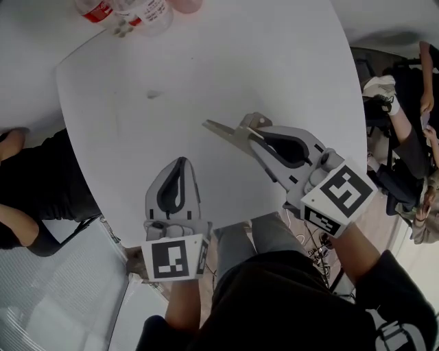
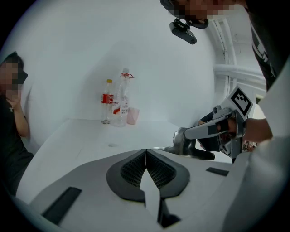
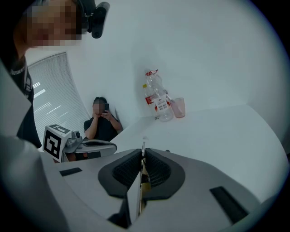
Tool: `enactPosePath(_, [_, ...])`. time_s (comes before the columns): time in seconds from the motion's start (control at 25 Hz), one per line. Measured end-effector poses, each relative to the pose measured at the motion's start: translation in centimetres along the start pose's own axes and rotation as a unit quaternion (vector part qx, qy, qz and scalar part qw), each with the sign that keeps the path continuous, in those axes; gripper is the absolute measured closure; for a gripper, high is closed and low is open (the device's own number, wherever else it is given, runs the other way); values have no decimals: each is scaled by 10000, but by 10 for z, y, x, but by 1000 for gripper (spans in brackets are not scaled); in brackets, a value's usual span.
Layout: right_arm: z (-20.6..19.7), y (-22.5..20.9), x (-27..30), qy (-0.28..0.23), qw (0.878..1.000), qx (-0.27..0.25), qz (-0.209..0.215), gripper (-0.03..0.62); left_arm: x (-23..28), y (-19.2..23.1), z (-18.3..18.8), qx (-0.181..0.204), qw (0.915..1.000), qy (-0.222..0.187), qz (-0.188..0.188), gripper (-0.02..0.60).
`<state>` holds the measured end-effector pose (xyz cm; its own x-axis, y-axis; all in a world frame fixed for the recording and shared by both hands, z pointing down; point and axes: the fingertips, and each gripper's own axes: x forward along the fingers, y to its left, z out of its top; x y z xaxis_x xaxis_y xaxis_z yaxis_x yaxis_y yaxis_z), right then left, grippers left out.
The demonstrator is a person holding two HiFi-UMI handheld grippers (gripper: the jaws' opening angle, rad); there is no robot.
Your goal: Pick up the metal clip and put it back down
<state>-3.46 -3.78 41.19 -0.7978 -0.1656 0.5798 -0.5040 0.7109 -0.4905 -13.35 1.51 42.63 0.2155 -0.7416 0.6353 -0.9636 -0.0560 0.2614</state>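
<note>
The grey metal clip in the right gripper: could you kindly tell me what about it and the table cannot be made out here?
- Right gripper view: the grey metal clip shows only as a thin edge; the pads of the right gripper hide the rest.
- Head view: the clear plastic bottles are cut off by the top edge.
- Head view: the small dark speck on the white table is too small to identify.

There is one table (image 1: 206, 68). Two grippers show near: a left gripper (image 1: 182, 162) and a right gripper (image 1: 252, 125). One clip (image 1: 223, 129). Far left stand two bottles, a small bottle (image 2: 107, 102) and a clear bottle (image 2: 121, 102), plus one cup (image 2: 132, 116). Two onlookers: a left person (image 1: 41, 178) and a right person (image 1: 405, 130).
</note>
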Motion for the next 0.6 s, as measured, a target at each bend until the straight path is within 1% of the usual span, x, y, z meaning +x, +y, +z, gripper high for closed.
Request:
enactPosePath(0.24, [1, -9, 6, -59, 9999, 73, 50, 553, 17, 2, 4, -16, 9999, -91, -57, 560])
enactPosePath(0.4, [-3, -8, 7, -14, 9995, 280, 153, 554, 18, -3, 5, -65, 9997, -114, -182, 560])
enactPosePath(0.52, [-3, -8, 11, -40, 9996, 210, 202, 553, 20, -3, 4, -46, 9995, -190, -236, 560])
enactPosePath(0.6, [-4, -9, 11, -35, 9995, 191, 248, 553, 21, -7, 3, -36, 9995, -169, -252, 560])
